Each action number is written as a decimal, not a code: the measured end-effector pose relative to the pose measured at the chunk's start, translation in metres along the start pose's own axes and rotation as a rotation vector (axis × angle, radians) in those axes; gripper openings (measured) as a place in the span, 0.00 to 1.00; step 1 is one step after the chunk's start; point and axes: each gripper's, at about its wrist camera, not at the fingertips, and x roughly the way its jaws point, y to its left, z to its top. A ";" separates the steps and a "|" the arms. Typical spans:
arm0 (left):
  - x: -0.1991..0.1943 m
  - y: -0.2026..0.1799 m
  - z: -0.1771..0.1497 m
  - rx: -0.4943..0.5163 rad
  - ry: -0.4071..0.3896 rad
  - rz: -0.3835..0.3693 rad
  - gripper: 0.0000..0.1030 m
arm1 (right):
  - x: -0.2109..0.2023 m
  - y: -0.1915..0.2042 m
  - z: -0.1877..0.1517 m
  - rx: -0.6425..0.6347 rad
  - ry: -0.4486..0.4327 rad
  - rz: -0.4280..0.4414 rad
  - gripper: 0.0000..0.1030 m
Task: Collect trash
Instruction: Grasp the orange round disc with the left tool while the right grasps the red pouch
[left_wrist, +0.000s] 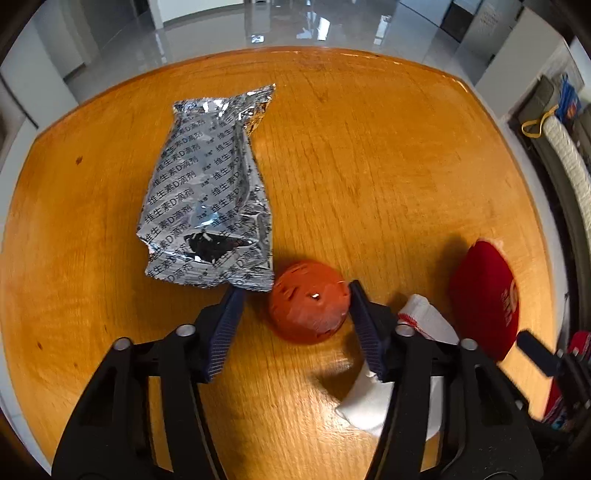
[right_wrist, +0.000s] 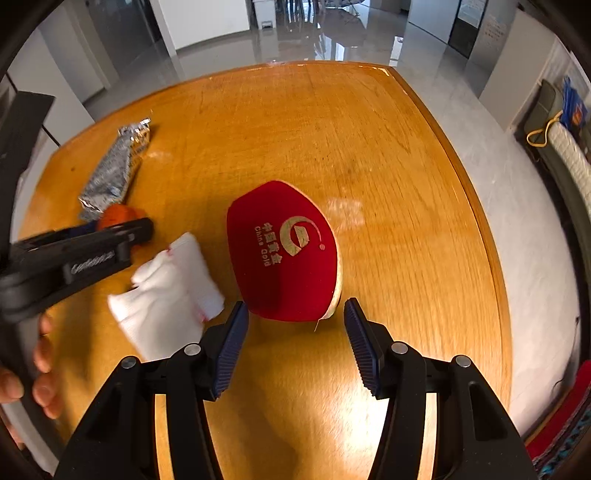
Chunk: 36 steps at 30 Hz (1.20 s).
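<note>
On the round wooden table (left_wrist: 369, 155) lie a crumpled silver foil bag (left_wrist: 210, 192), an orange crumpled ball (left_wrist: 308, 301), a white tissue (left_wrist: 424, 321) and a red pouch (left_wrist: 487, 299) with gold print. My left gripper (left_wrist: 293, 290) is open, its jaws on either side of the orange ball, just above it. In the right wrist view my right gripper (right_wrist: 293, 308) is open, its jaws at the near edge of the red pouch (right_wrist: 284, 251). The tissue (right_wrist: 170, 291), foil bag (right_wrist: 114, 170) and orange ball (right_wrist: 118, 216) lie to its left, behind the left gripper body (right_wrist: 74, 254).
The table edge (right_wrist: 469, 206) curves along the right, with grey glossy floor (right_wrist: 491, 147) beyond. A couch with items (right_wrist: 561, 140) stands at the far right. My hand (right_wrist: 40, 369) holds the left gripper's handle at the lower left.
</note>
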 end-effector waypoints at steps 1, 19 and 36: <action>0.000 -0.002 0.000 0.022 -0.001 0.011 0.45 | 0.003 0.000 0.002 -0.012 0.006 -0.007 0.54; -0.001 0.007 -0.007 0.111 -0.022 0.020 0.45 | 0.024 -0.004 0.033 -0.039 -0.016 -0.032 0.75; -0.031 0.007 -0.054 0.142 -0.080 0.046 0.44 | -0.031 0.012 -0.022 -0.065 -0.137 0.028 0.58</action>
